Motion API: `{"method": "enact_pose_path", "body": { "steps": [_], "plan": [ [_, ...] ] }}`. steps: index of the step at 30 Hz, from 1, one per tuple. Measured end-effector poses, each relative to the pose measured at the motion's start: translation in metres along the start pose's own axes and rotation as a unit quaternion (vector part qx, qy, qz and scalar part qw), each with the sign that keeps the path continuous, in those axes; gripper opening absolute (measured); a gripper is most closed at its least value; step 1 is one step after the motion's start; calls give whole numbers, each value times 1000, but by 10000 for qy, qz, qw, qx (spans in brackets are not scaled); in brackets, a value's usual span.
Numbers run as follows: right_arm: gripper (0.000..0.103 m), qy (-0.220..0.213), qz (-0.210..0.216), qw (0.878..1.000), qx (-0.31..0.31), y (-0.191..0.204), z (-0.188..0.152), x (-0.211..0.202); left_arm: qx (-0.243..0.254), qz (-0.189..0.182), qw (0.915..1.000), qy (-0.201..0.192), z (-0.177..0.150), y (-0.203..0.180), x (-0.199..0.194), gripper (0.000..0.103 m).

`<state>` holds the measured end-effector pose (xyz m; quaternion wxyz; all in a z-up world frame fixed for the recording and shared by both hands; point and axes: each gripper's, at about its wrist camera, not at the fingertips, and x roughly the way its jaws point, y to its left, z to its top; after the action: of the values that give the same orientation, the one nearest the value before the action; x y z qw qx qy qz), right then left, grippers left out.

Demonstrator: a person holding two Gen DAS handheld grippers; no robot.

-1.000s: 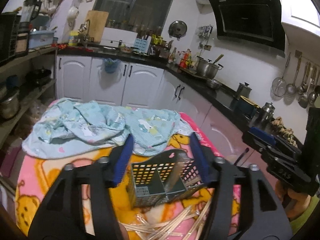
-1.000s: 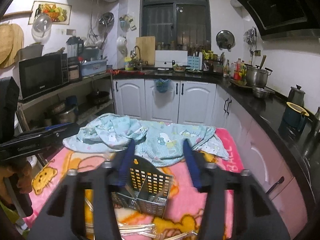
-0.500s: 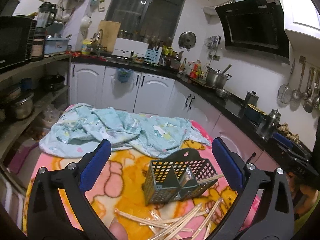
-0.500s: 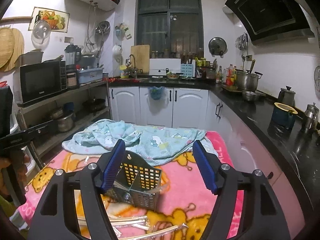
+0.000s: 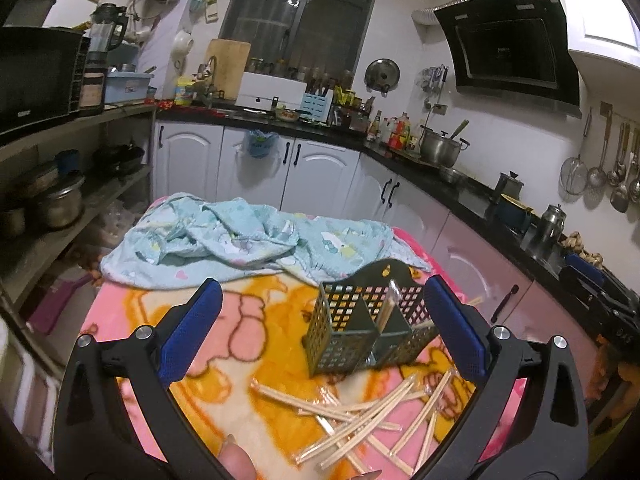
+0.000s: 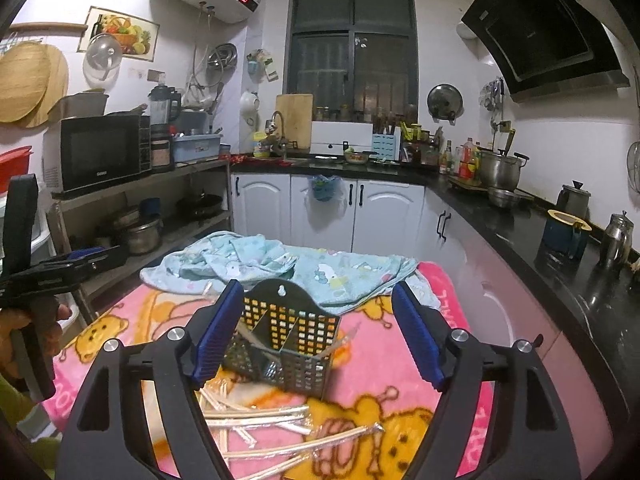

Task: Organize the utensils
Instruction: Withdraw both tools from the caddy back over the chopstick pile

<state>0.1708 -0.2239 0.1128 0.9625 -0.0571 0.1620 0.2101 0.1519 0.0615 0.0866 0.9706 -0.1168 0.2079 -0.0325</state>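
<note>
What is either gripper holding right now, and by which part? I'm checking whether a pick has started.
Nothing is held. The left gripper is open and empty; the right gripper has its jaws opening around the basket without touching it.

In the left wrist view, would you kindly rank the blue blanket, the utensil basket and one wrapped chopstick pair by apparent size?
1. Blue blanket
2. Utensil basket
3. Wrapped chopstick pair
The blanket lies farther away, so its lead is safe.
</note>
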Motion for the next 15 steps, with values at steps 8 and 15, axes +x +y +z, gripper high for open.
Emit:
{"method": "enact_pose_path", "body": {
  "steps": [8,15],
  "plan": [
    [77,136,105,9998,49,11,-17,-8,-35,27,9999,96,-18,6,-10,93],
    [78,285,158,9995,56,19,-32,-11,-170,94,9997,179,-33,17,-17,93]
  ]
}}
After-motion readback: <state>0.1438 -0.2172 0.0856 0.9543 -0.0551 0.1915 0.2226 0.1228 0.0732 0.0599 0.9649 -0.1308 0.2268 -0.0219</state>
